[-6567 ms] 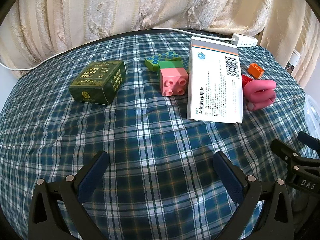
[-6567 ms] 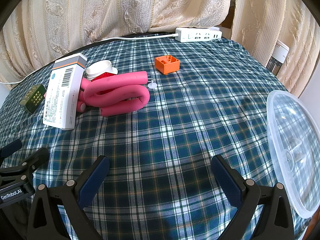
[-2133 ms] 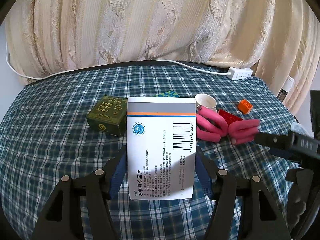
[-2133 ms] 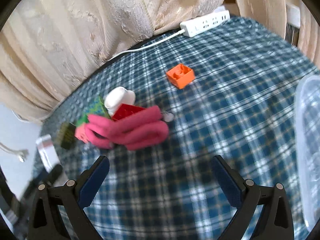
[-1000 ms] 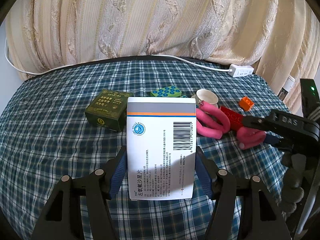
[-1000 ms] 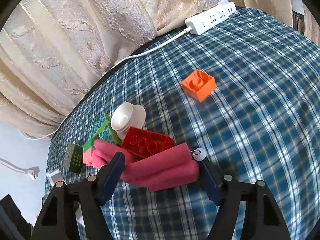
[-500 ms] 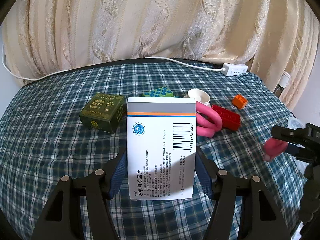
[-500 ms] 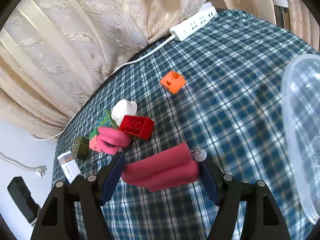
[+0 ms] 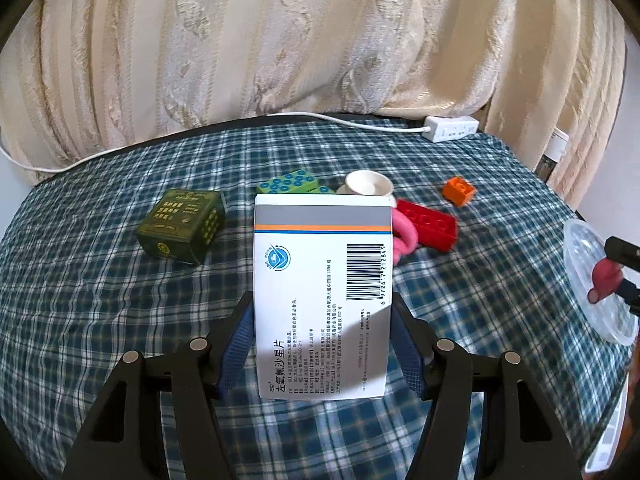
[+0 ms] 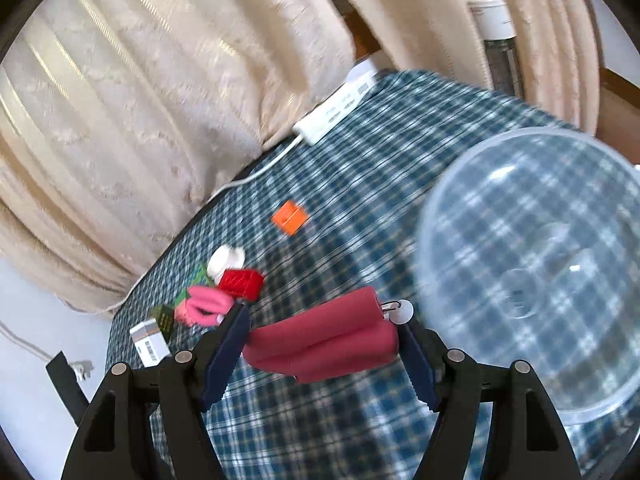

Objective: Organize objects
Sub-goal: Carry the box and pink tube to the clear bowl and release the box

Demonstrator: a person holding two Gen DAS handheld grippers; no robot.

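Note:
My left gripper (image 9: 322,344) is shut on a white medicine box (image 9: 322,292) and holds it up over the plaid cloth (image 9: 100,300). My right gripper (image 10: 324,348) is shut on a folded pink foam roller (image 10: 320,340), held in the air next to the clear plastic bowl (image 10: 532,272). The right gripper with the pink roller (image 9: 606,276) shows at the right edge of the left wrist view, over the bowl (image 9: 580,248). A second pink roller (image 10: 204,304), a red brick (image 9: 430,222), an orange brick (image 9: 459,190), a white cup (image 9: 368,186), a green brick (image 9: 288,182) and a dark green box (image 9: 182,224) lie on the cloth.
A white power strip (image 9: 452,128) with its cord lies at the table's back edge. Cream curtains (image 9: 280,40) hang behind the table. The bowl sits at the table's right edge.
My right gripper lifted one pink roller off the pile and carried it right, up beside the bowl. My left gripper still holds the medicine box up, hardly moved.

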